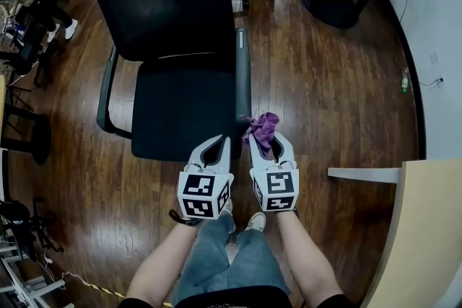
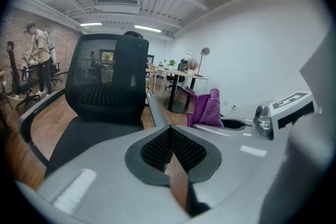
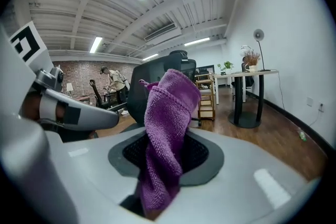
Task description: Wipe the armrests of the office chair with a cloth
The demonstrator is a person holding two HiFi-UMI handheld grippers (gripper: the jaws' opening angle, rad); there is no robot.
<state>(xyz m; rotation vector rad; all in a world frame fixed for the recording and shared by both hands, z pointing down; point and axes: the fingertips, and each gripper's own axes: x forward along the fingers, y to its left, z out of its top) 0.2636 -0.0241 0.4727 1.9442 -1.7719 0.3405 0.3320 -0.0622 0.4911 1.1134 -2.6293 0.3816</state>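
The right tongs (image 1: 269, 144) clamp the purple cloth (image 1: 263, 126); the left tongs (image 1: 216, 146) are pressed together, empty. The nearest armrest (image 1: 242, 76) runs up-frame, just above the cloth.

Purple cloth (image 1: 263, 128) in right gripper (image 1: 269, 143), near black armrest (image 1: 243, 76)
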